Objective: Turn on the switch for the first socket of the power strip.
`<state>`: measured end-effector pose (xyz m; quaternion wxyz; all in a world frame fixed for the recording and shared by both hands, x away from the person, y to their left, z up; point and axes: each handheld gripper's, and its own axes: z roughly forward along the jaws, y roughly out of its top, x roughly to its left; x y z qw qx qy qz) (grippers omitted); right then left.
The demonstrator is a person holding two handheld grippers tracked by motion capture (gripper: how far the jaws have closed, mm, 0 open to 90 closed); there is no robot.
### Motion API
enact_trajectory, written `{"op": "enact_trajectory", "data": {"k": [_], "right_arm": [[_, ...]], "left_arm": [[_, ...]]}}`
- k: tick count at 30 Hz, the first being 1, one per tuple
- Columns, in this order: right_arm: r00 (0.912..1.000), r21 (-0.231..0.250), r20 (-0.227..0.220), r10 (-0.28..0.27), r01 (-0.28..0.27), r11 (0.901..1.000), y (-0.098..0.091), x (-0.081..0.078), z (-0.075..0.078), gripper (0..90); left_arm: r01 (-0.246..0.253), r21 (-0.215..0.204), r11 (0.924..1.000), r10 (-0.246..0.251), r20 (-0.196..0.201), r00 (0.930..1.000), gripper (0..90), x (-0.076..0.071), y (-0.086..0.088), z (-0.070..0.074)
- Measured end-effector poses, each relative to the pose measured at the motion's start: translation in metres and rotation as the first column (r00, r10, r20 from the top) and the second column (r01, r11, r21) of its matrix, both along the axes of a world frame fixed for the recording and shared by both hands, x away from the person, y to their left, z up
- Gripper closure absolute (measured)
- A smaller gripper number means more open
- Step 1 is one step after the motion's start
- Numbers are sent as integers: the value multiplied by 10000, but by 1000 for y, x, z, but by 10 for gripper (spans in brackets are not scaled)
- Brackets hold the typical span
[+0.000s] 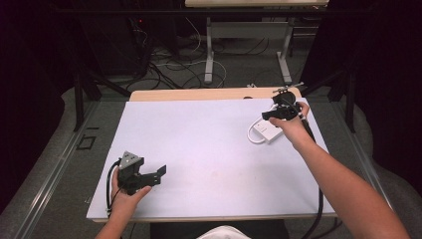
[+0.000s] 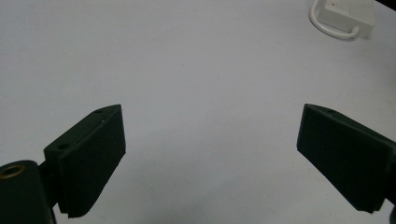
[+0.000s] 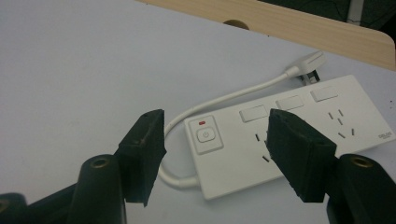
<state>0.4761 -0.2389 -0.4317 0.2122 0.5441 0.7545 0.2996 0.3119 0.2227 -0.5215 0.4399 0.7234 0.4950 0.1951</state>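
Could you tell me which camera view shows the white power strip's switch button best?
The right gripper view: the power strip lies close, its switch button plainly visible. The high view shows the strip small, partly behind the right gripper; the left gripper view catches a corner, no button.

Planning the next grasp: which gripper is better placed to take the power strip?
Right. The right gripper hovers open directly over the power strip, while the left gripper sits open at the table's near-left, far from it.

left claw (image 1: 158, 175): jaws spread wide, low near edge | right claw (image 1: 268, 115): jaws apart, arm outstretched
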Motion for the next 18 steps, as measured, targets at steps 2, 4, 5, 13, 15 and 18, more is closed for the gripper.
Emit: {"op": "enact_trajectory", "data": {"k": [2, 4, 5, 13, 15, 18], "right_arm": [[9999, 24, -11, -136, 136, 9999, -1, 6, -1, 378], [9996, 37, -93, -278, 278, 9996, -3, 11, -2, 388], [9993, 131, -127, -365, 367, 9992, -4, 14, -4, 391], [9975, 115, -409, -584, 590, 9982, -11, 27, -11, 412], [9971, 51, -387, -657, 660, 9978, -13, 31, -14, 412], [9964, 116, -468, -704, 710, 9974, -14, 35, -17, 428]], "left_arm": [[54, 40, 10000, -54, -121, 9999, 78, 0, 1, 1], [58, 47, 10000, -58, -121, 9999, 78, 0, 1, 1], [61, 49, 10000, -60, -128, 9999, 78, 0, 2, 1], [23, -23, 10000, -23, -133, 9999, 78, 1, 2, 0], [35, -8, 10000, -35, -145, 9999, 80, 1, 2, 0], [41, 1, 10000, -41, -136, 9999, 81, 1, 1, 0]]}}
